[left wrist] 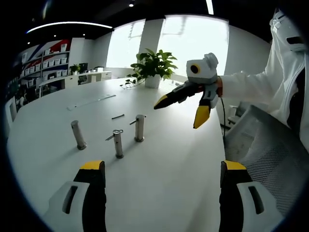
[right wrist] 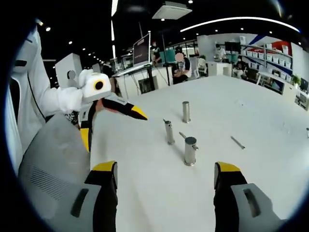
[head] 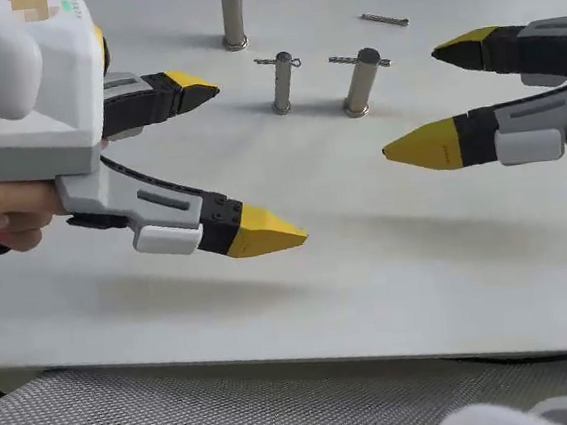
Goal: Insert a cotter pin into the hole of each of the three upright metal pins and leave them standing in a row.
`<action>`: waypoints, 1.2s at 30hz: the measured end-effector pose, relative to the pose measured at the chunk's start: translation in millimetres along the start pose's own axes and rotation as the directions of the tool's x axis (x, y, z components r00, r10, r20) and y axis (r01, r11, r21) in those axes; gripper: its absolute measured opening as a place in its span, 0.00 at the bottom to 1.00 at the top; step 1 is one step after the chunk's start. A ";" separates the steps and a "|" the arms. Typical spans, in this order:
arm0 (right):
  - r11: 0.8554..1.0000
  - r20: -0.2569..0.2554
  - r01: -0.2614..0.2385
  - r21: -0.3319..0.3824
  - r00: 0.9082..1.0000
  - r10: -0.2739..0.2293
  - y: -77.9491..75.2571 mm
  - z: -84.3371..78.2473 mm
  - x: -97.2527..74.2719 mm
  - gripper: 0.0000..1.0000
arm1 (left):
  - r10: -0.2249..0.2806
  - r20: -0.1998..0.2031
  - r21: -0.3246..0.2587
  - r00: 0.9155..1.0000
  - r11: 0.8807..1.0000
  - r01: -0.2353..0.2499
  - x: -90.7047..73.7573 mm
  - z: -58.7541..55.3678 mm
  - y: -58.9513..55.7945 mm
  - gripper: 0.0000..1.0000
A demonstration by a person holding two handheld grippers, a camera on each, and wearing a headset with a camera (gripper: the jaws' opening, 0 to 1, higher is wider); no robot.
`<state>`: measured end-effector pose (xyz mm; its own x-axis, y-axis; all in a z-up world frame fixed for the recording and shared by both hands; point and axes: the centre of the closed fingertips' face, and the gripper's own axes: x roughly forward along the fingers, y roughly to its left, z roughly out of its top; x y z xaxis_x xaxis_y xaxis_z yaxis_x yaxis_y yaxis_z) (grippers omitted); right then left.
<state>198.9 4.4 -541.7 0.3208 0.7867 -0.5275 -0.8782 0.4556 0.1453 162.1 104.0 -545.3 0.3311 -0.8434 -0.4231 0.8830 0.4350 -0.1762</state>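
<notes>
left tongs (head: 261,162) yellow-tipped black | metal pins (head: 282,82) silver | table (head: 371,284) white

An open-plan office is indicated: a potted green plant (left wrist: 153,67) is set at the far end of the long white worktop (left wrist: 169,159), with stocked wall shelves (left wrist: 53,60) and a dark desk monitor (right wrist: 141,50) seen beyond it.

Potted plant (left wrist: 153,65), white table (head: 369,265), grey mesh chair (head: 232,408)

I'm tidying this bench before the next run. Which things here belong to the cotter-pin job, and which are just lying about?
Job in hand:
bare upright pin; middle pin and right pin, both already cottered; loose cotter pin, lying flat; left gripper and right gripper, both open and empty.

Lying about:
potted plant; mesh chair.
</notes>
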 end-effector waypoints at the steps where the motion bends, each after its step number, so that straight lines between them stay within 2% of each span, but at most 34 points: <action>1: 1.000 0.003 0.006 0.024 1.000 -0.006 1.3 -2.5 -2.1 0.81 | 0.002 0.001 -0.003 1.000 1.000 -0.002 -0.8 0.0 0.5 0.99; 6: 0.998 -0.017 0.027 0.056 1.000 -0.027 3.5 -14.9 -9.4 0.87 | 0.018 0.008 -0.019 1.000 1.000 -0.018 -3.8 0.1 3.7 0.99; 11: 0.994 -0.034 0.071 0.085 0.997 -0.068 -2.7 -24.5 -13.5 0.93 | 0.033 0.025 -0.039 0.999 0.999 -0.032 -6.6 2.7 7.3 0.99; 14: 0.992 -0.040 0.084 0.095 0.996 -0.080 -2.4 -26.8 -14.0 0.98 | 0.040 0.035 -0.045 0.999 0.998 -0.039 -7.8 4.9 9.4 0.99; 17: 0.991 -0.041 0.090 0.103 0.995 -0.087 -2.3 -28.2 -14.1 0.98 | 0.054 0.045 -0.050 0.997 0.997 -0.052 -9.4 7.5 13.4 0.99; 23: 0.989 -0.042 0.091 0.114 0.995 -0.087 -0.9 -30.1 -13.6 0.98 | 0.102 0.061 -0.055 0.993 0.994 -0.099 -13.3 13.4 29.5 0.99; 28: 0.989 -0.046 0.083 0.120 0.996 -0.078 2.9 -31.9 -13.6 0.98 | 0.125 0.073 -0.049 0.989 0.991 -0.122 -13.7 23.6 45.3 0.99; 32: 0.989 -0.049 0.078 0.129 0.996 -0.073 5.4 -33.8 -14.0 0.98 | 0.140 0.101 -0.080 0.985 0.988 -0.132 -12.2 37.6 59.4 0.99; 33: 0.989 -0.051 0.078 0.129 0.996 -0.071 5.8 -34.2 -14.1 0.97 | 0.151 0.111 -0.069 0.982 0.987 -0.144 -11.9 40.8 63.4 0.99; 36: 0.988 -0.051 0.076 0.132 0.996 -0.070 6.6 -34.6 -14.3 0.96 | 0.171 0.111 -0.062 0.979 0.984 -0.165 -10.4 43.2 77.5 0.99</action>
<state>176.3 -18.3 -562.2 0.3627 0.7305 -0.5786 -0.7966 0.5653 0.2143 241.4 132.8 -516.1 0.5118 -0.7866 -0.3453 0.7943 0.5864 -0.1586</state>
